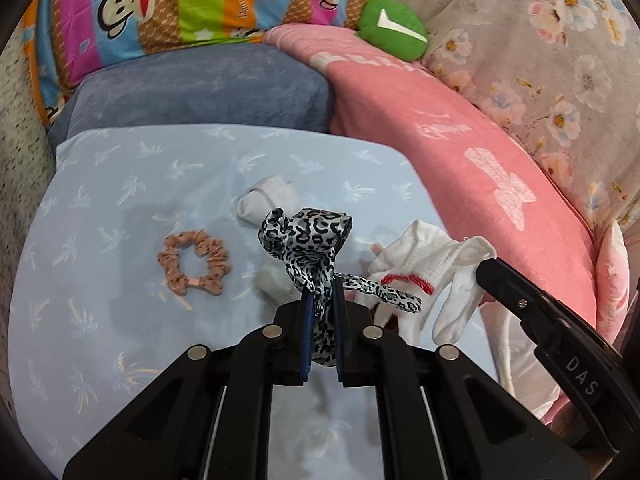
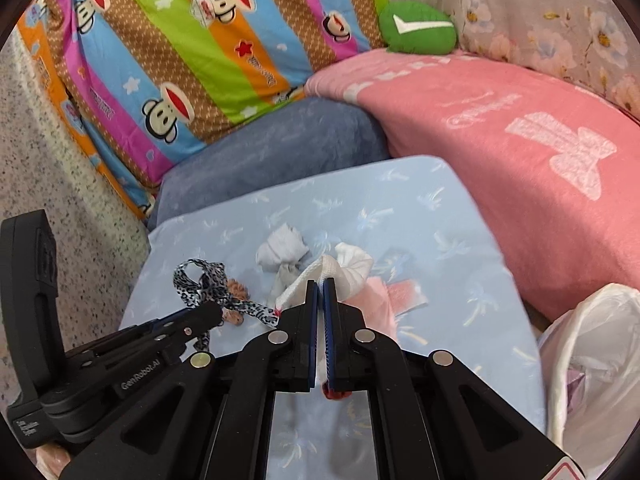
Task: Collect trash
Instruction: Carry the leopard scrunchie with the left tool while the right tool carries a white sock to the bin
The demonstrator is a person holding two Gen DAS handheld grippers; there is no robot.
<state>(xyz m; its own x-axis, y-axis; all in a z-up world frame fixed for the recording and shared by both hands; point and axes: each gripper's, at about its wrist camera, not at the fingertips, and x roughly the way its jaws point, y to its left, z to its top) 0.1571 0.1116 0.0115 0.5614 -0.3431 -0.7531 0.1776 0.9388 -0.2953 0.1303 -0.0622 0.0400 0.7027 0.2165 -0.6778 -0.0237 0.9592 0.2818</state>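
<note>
Left wrist view. Left gripper (image 1: pixel 320 296) clamped on a black-and-white leopard-print fabric ribbon (image 1: pixel 308 240); the cloth bunches above the blue pads, and one tail trails right across a white fabric glove with red stitching at the cuff (image 1: pixel 424 276). The glove hangs from the tip of the right gripper (image 1: pixel 486 268), which enters from the right edge; jaws hidden from this side. On the pale blue pillow with palm-tree print (image 1: pixel 120 208): a peach-brown dotted fabric scrunchie (image 1: pixel 194 268) lying flat to the left, and a small white wadded cloth (image 1: pixel 266 198) behind the ribbon. Further back, a grey-blue plush cushion (image 1: pixel 208 88), a pink fleece blanket with white bow motif (image 1: pixel 460 132), a striped cartoon-monkey quilt (image 1: pixel 180 4), a green round plush with a white tick mark (image 1: pixel 394 30).

Right wrist view. Right gripper's jaws pressed together on the glove's white knit cuff; red stitching shows at the left finger and below the pads. Left gripper sits lower left, ribbon looped above its tip and clear of the pillow. A grey-white knotted cloth bundle (image 2: pixel 282 254) lies on the pillow just beyond. A pink paper scrap (image 2: pixel 404 292) lies right of the jaws. A white translucent plastic bag (image 2: pixel 592 360) stands open at the right edge.
</note>
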